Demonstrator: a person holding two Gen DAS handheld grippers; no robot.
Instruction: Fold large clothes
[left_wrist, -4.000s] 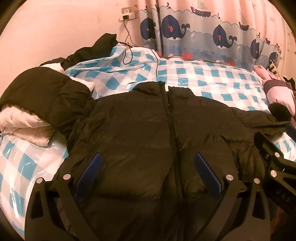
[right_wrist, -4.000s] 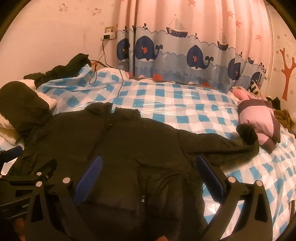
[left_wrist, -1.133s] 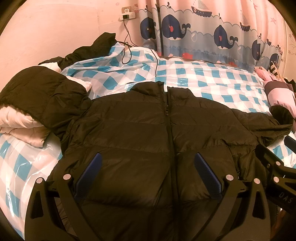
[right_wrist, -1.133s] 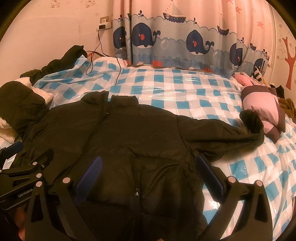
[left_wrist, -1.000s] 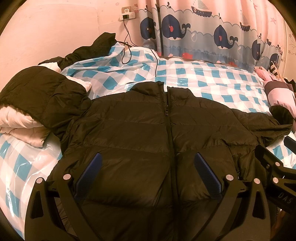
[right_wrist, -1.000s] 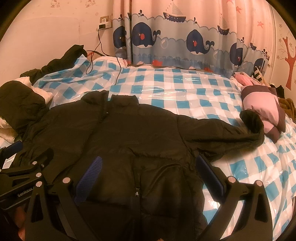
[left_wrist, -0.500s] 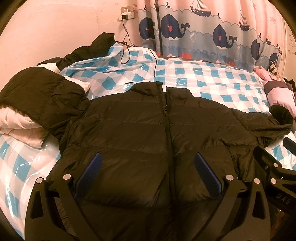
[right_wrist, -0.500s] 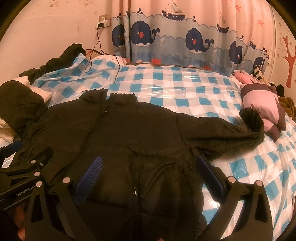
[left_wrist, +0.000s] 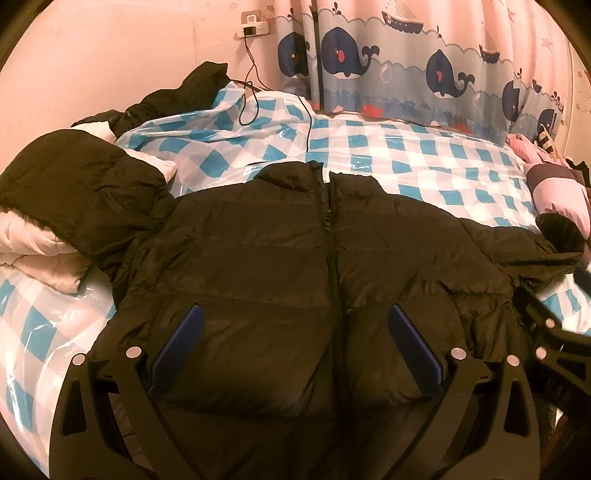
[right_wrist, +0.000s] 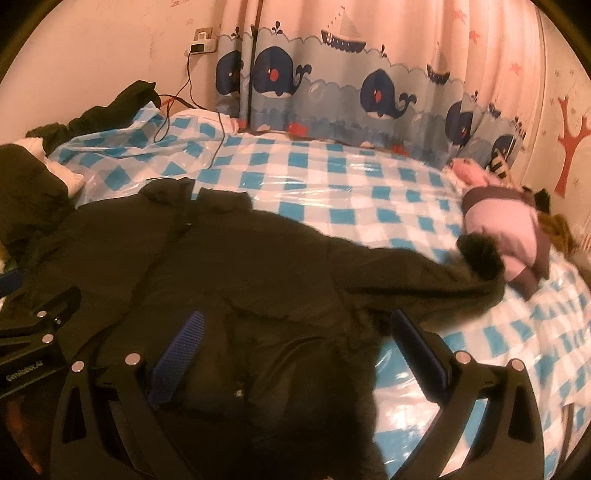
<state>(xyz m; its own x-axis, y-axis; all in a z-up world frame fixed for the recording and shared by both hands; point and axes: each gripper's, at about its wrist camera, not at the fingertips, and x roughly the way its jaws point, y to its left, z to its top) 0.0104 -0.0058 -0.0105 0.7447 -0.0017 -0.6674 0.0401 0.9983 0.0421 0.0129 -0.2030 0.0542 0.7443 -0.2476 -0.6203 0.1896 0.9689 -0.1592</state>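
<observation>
Two grippers hang over a black puffer jacket (left_wrist: 280, 258) that lies front-up and zipped on the bed (left_wrist: 424, 162), which is covered in blue-and-white checked plastic sheeting. The left gripper (left_wrist: 293, 347) has its blue-padded fingers (left_wrist: 177, 347) spread wide above the jacket's lower front, one on each side of the zipper (left_wrist: 334, 280), with nothing between them. The right gripper (right_wrist: 295, 350) is spread just as wide over the jacket's hem side near a chest pocket, also empty; its body shows at about 4 o'clock in the left wrist view. The jacket's collar (left_wrist: 317, 177) points toward 12 o'clock, and one sleeve (right_wrist: 424, 273) stretches out toward 3 o'clock, its cuff just beside a folded pink and brown garment (right_wrist: 506, 229). At 9 o'clock, a second dark jacket (left_wrist: 77, 195) sits on a stack of white bedding (left_wrist: 37, 251), touching the near shoulder of the spread jacket. At 12 o'clock a whale-print curtain (right_wrist: 351, 92) hangs behind the bed, and a black cable (left_wrist: 251, 96) runs from a wall socket (left_wrist: 253, 27) down onto the sheeting.
</observation>
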